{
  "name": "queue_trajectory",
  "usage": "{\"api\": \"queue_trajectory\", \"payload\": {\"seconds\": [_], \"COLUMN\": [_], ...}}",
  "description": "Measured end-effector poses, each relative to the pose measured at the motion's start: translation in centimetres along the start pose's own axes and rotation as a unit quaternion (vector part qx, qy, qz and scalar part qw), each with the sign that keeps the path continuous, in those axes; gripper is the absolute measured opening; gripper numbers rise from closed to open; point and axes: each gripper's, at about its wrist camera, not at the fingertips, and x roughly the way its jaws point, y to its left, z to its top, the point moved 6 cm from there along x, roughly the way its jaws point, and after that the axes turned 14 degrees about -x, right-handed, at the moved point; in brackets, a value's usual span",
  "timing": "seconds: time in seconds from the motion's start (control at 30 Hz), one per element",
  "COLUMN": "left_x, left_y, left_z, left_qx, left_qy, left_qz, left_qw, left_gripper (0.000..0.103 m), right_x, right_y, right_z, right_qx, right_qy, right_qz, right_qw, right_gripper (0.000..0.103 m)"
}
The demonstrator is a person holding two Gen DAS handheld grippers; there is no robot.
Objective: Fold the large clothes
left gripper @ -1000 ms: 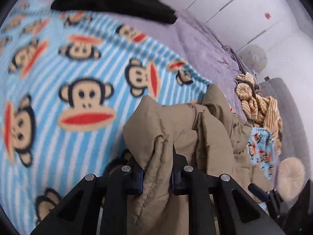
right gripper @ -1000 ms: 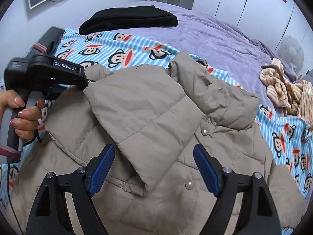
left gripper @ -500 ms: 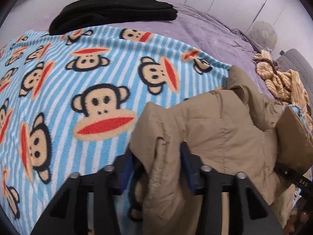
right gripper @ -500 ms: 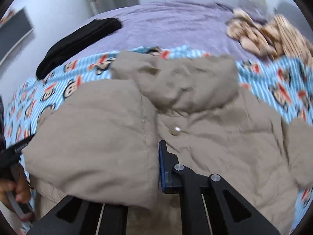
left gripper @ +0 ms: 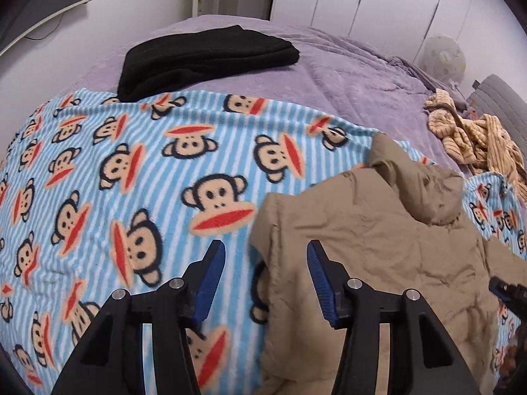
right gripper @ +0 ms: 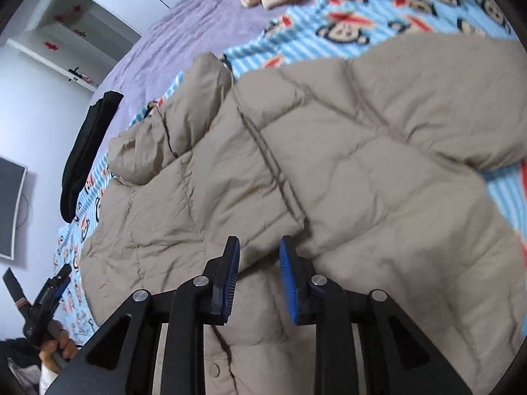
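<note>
The tan puffer jacket (right gripper: 329,151) lies spread on the monkey-print blanket (left gripper: 131,171), which covers the near part of the bed (left gripper: 346,65). In the left wrist view the jacket sits toward the blanket's right edge, hood (left gripper: 425,191) pointing up the bed toward the purple cover.

Left gripper (left gripper: 266,279): jaws apart and closing a little, nothing pinched. The jacket's left edge reaches into the gap between the blue pads, but neither pad presses on it.

Right gripper (right gripper: 257,279): jaws narrow and opening, poised over the folded-in sleeve cuff. The pads sit just off the fabric, gripping nothing as far as I can tell.

How will it handle? My read: light for its bulk, soft and springy. Quilted padding puffs back after a fold, and the smooth shell looks slippery, so a thin pinch may slide out. Best holds look like the stitched seams, the cuff or the hem, where the layers are dense. Avoid the fat middle of a quilted panel.

Now the count:
- One jacket, with one hood.
- One sleeve folded across the front, and one sticking out to the blanket's far side in the right wrist view.
- One snap button (right gripper: 215,369) showing near the bottom.
- One folded black garment (left gripper: 204,56) at the blanket's far edge.
- One crumpled striped beige heap (left gripper: 474,138) off to the right.
- Two grippers.
</note>
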Motion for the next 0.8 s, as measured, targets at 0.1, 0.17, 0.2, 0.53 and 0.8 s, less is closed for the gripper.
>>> {"api": "queue_trajectory", "payload": {"seconds": [0.1,0.17,0.2,0.53,0.8], "left_x": [2.4,4.5,5.3,6.8,2.0], "left_y": [-1.3,-0.9,-0.5,0.4,-2.1], "left_z": [-2.5,-4.0,-4.7,-5.5,-5.3], "left_qx": [0.017,0.017,0.008,0.005,0.031], "left_qy": [0.020,0.033,0.040,0.047,0.035], "left_qz": [0.030,0.056,0.057,0.054,0.065], "left_qw": [0.9992,0.9977,0.9976,0.9974,0.9968], "left_gripper": [0.054,0.054,0.054,0.065,0.065], "right_x": [-0.3,1.1,2.2,7.4,3.4], "right_y": [2.2,3.7,4.0,0.3,-3.2], "right_z": [3.0,4.9,5.6,2.3,2.2], "right_qx": [-0.077,-0.118,-0.133,-0.161,-0.070], "right_qy": [-0.025,-0.029,-0.027,0.017,0.029], "right_qz": [0.007,0.022,0.020,-0.001,0.014], "right_qw": [0.997,0.992,0.991,0.987,0.997], "right_gripper": [0.025,0.025,0.025,0.018,0.028]}}
